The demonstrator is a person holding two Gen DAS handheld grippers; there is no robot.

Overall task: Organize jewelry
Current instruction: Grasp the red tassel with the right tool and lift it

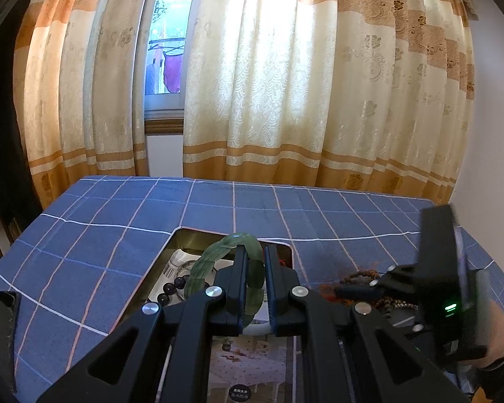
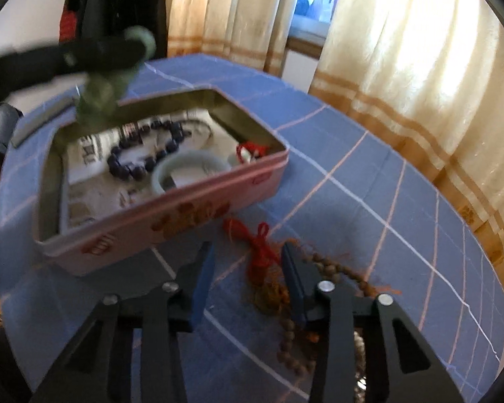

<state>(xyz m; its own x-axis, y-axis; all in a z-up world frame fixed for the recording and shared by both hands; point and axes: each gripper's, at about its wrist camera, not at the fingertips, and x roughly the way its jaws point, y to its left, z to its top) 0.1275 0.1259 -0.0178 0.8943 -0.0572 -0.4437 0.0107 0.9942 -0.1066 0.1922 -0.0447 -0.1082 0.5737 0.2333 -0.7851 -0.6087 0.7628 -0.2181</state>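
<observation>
- Blue checked cloth [image 1: 124,221] covers the counter; cream-and-orange curtains [image 1: 268,84] hang behind, parted at a window [image 1: 166,53].
- Left claw [image 1: 254,270] is clamped on a green bangle [image 1: 218,252], above the open pink tin [image 2: 171,215].
- Right claw [image 2: 248,282] stands apart astride a red-tasselled bead string [image 2: 265,268] lying beside the tin.
</observation>
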